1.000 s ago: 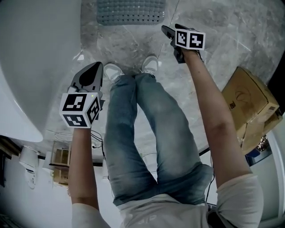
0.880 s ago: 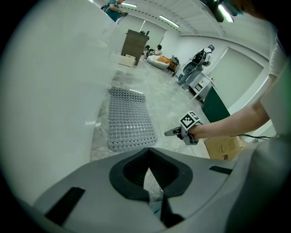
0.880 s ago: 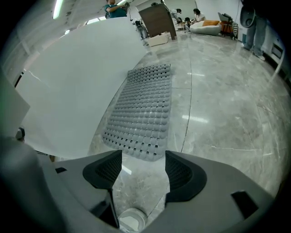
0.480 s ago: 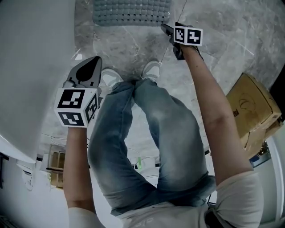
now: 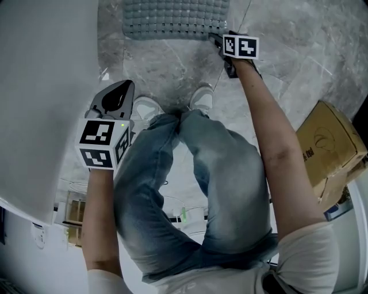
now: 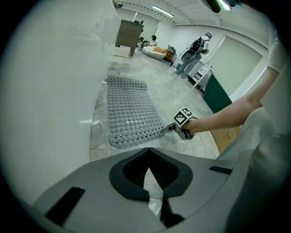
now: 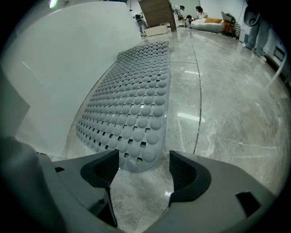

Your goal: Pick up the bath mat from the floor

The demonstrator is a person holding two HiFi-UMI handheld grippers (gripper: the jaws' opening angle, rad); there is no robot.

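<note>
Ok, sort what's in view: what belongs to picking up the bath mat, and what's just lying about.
Job:
bath mat
right gripper, fingers opening, mat's corner between them, ungripped
left gripper, shut, empty

Lying about:
cardboard box
brown cabinet

Grey bath mat (image 5: 172, 17), studded with rows of round bumps; grey-veined marble floor (image 5: 299, 63); faded blue jeans (image 5: 224, 172); brown cardboard box (image 5: 330, 143).

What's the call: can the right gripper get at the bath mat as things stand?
Probably yes. The right gripper is low at the bath mat's near corner, jaws opening and not yet on it, with only bare floor in between. The mat lies flat, so getting under its edge may be fiddly.
</note>
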